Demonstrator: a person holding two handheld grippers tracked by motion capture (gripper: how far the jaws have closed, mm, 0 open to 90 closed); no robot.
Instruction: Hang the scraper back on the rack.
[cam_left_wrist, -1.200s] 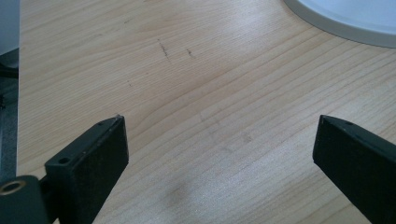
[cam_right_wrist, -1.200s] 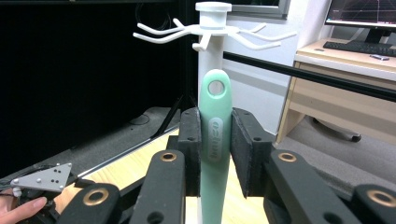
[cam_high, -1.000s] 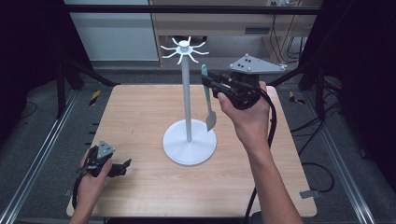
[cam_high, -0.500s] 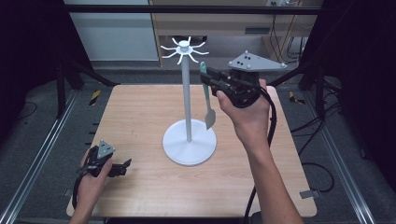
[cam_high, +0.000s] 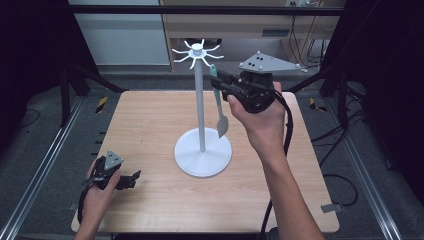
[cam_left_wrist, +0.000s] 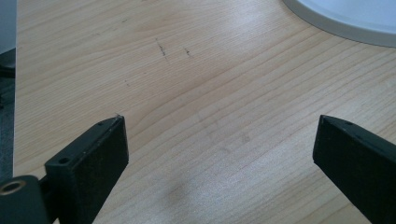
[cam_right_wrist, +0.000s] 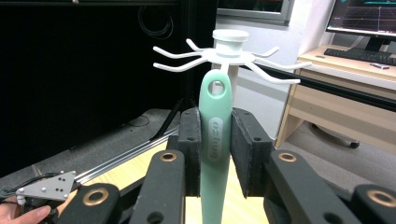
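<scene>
Now the right claw stands high over the far part of the wooden surface, clamped on the mint-green handle of a spatula. Compared with a second ago it has barely shifted: it sits just beside the top of the white rack, a touch closer to the pole and to the ring of hooks than before, and the spatula hangs in the same upright way, blade down, its tip above the rim of the round base.

From the right gripper view, the spatula rises straight between the two black pads, which press on both sides of the handle. Its hanging hole lies just under the hooks of the rack, in front of the pole; whether it touches a hook I cannot tell.

The left claw has stayed where it was, resting low at the near left corner of the surface in the person's left hand. In the left gripper view its jaws stand wide apart with nothing between them but bare wood, and the edge of the rack's white base shows at the upper right
</scene>
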